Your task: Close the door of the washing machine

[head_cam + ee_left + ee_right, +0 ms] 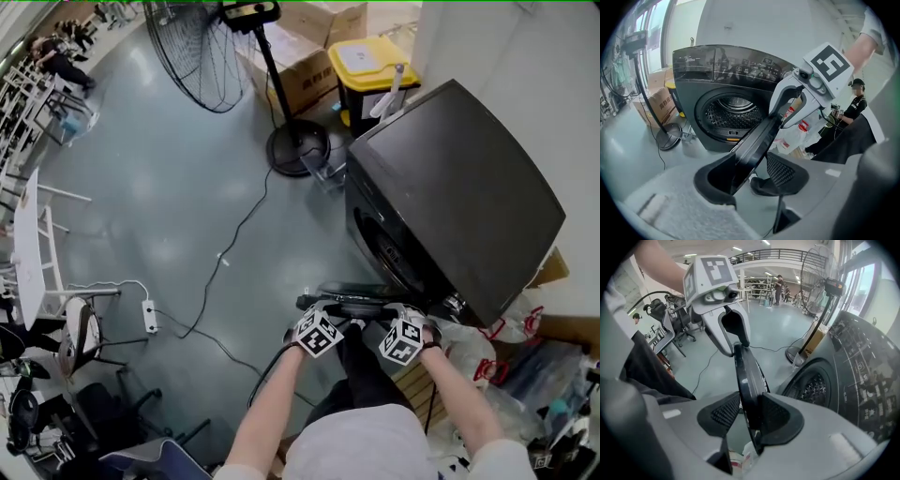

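A dark front-loading washing machine (459,187) stands at the right, its drum opening (733,112) uncovered. Its round door (352,298) hangs open toward me and shows edge-on. In the left gripper view the door's rim (759,140) runs between the jaws of my left gripper (750,173); it lies against the left jaw, with a slim gap at the right pad (780,171). My right gripper (747,413) clamps the rim (747,376) between both pads. In the head view the left gripper (317,309) and the right gripper (398,314) sit side by side on the door's top edge.
A pedestal fan (202,47) with a round base (298,145) stands behind the machine, beside cardboard boxes (309,75) and a yellow bin (370,66). A cable (234,244) and power strip (150,316) lie on the floor. Plastic bags (487,347) pile up at the right.
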Available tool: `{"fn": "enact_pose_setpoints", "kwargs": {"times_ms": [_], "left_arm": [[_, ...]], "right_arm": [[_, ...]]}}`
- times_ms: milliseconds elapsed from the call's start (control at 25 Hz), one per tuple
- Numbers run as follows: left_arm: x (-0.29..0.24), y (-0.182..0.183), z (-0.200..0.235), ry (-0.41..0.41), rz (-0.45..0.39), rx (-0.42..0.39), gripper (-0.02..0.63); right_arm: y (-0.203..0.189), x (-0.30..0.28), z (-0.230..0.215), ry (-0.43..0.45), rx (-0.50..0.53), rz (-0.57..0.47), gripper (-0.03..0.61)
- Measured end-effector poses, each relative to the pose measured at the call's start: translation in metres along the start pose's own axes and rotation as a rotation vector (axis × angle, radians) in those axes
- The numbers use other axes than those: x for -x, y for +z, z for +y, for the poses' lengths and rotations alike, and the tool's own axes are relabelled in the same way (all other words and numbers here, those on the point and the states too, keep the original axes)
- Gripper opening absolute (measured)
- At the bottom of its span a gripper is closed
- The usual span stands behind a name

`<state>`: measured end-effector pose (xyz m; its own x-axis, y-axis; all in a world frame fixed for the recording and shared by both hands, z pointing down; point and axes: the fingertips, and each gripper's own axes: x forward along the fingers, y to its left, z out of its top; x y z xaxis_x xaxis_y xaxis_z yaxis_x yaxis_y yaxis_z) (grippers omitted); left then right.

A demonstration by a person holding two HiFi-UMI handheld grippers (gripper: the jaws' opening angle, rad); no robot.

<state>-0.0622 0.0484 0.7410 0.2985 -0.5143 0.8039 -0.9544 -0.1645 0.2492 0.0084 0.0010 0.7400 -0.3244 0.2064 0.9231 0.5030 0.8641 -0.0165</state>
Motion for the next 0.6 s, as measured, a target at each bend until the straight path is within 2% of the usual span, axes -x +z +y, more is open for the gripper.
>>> {"fn": "enact_pose_setpoints", "kwargs": {"times_ms": [240,600], "left_arm": [[-0.004,0.011,0.014,-0.012,0.012,-0.028,0.210],[-0.009,0.027,0.033,-0.065,0.015,-0.076,0.216]], "right_arm": [[0.004,0.000,-0.015,-0.067,-0.077,-0.027,0.152],[0.005,-0.002,-0.030,-0.088,-0.161,-0.063,0.152]]}}
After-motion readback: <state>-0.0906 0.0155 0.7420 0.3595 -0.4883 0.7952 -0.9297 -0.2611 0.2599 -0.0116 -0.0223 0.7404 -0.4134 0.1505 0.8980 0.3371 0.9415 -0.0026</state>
